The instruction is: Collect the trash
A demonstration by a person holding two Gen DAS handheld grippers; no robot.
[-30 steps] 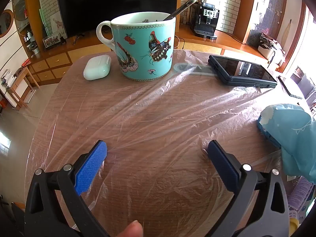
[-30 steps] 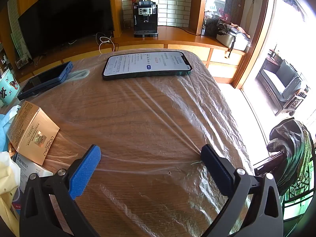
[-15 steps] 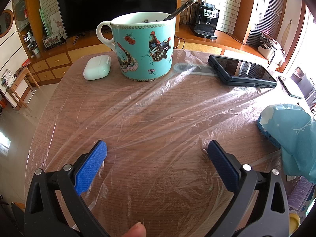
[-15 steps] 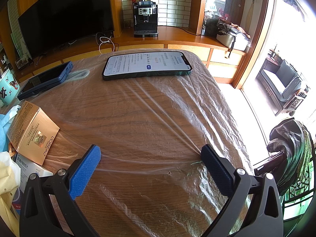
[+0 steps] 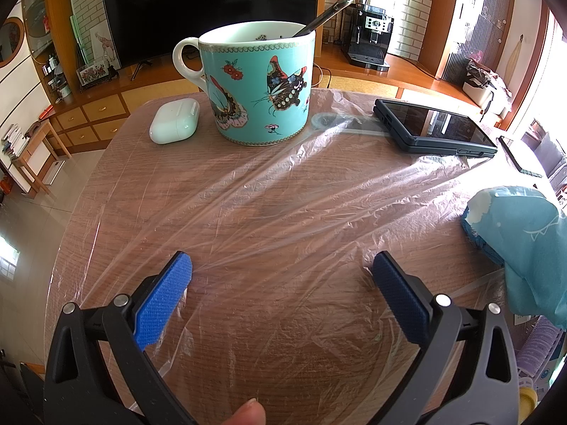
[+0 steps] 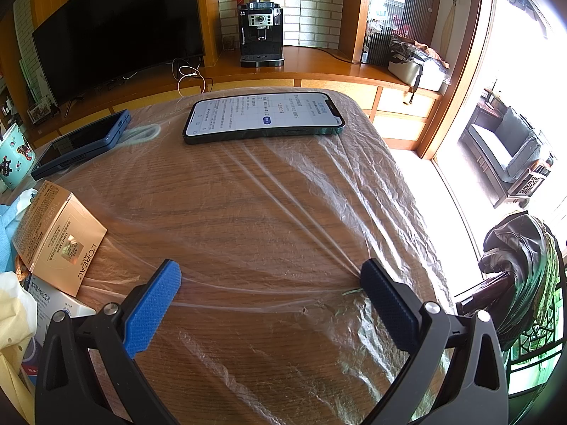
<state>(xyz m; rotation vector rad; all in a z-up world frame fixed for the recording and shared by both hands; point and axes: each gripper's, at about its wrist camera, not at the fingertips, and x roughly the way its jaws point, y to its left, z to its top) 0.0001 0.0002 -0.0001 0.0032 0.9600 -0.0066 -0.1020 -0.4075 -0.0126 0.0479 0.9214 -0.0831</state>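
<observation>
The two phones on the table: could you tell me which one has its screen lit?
The uncased phone at the table's far edge shows a bright page of text; the phone in the blue case to its left is dark.

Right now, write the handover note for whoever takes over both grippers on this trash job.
Left gripper: jaws open, empty, low over the plastic sheet.
Right gripper: jaws open, empty, over the same sheet, near its crumpled edge.
The sheet lies spread across the table, pinned under the mug, dark phone and lit phone. The earbud case sits beside the mug. A gold box rests at the right view's left edge.
Done: nothing collected so far as the views show.
Left: probably gather the sheet and box; mind the mug and phones. No bin in view.
</observation>
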